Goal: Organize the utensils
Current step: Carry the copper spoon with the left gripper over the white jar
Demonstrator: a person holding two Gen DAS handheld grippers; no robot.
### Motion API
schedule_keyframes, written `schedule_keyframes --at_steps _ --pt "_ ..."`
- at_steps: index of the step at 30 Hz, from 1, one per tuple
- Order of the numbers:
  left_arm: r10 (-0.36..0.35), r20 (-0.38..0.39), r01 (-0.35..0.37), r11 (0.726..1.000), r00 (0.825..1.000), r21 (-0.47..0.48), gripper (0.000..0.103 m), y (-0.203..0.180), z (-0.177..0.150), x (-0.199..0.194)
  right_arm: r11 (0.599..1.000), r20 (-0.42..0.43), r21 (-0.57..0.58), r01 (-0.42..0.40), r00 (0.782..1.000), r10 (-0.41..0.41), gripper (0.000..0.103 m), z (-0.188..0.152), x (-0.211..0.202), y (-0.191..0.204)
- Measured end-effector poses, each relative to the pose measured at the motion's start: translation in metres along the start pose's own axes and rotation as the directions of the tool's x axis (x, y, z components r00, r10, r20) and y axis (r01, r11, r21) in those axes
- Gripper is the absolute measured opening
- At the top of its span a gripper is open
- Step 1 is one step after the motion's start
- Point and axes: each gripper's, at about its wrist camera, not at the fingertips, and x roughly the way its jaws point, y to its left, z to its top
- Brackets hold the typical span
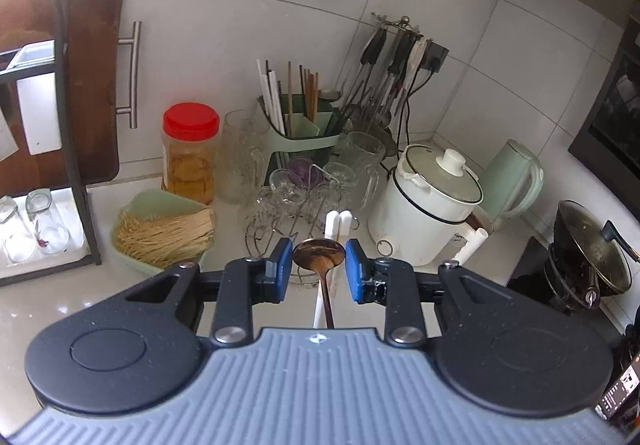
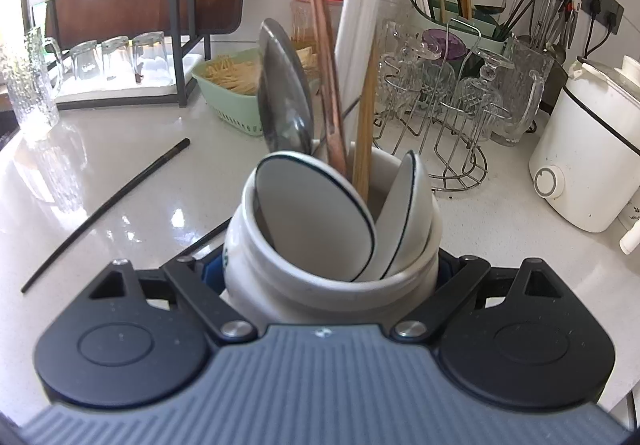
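Observation:
In the left wrist view, the bowl of a copper spoon (image 1: 319, 253) fills the gap between the blue pads of my left gripper (image 1: 319, 271), which is shut on it. Its handle runs back under the gripper. White chopsticks (image 1: 340, 223) lie just behind the spoon; I cannot tell whether they are gripped too. My right gripper (image 2: 330, 265) is shut on a white ceramic jar (image 2: 280, 273), its fingers mostly hidden by it. The jar holds ceramic spoons (image 2: 316, 213), a silver spoon (image 2: 284, 85), wooden chopsticks (image 2: 366, 133), the copper handle (image 2: 320, 25) and white chopsticks (image 2: 360, 25). A black chopstick (image 2: 108, 205) lies on the counter.
A green caddy (image 1: 298, 125) with chopsticks stands against the back wall beside a rack of hanging utensils (image 1: 392, 57). In front are a wire rack of glasses (image 2: 452, 117), a white cooker (image 1: 428, 205), a green basket (image 1: 164, 233), a red-lidded jar (image 1: 191, 153) and a kettle (image 1: 514, 181).

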Motion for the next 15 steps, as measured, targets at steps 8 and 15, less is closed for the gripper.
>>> schedule_keyframes --at_steps 8,15 --pt "-0.008 -0.020 0.009 0.998 1.000 0.063 0.033 -0.011 -0.004 0.013 1.000 -0.001 -0.002 -0.011 1.000 0.011 0.093 0.000 0.000 -0.001" --pt "-0.004 -0.116 0.020 0.990 0.993 0.140 0.033 -0.022 -0.018 0.024 1.000 -0.004 0.007 -0.021 1.000 0.021 0.093 0.000 0.002 -0.002"
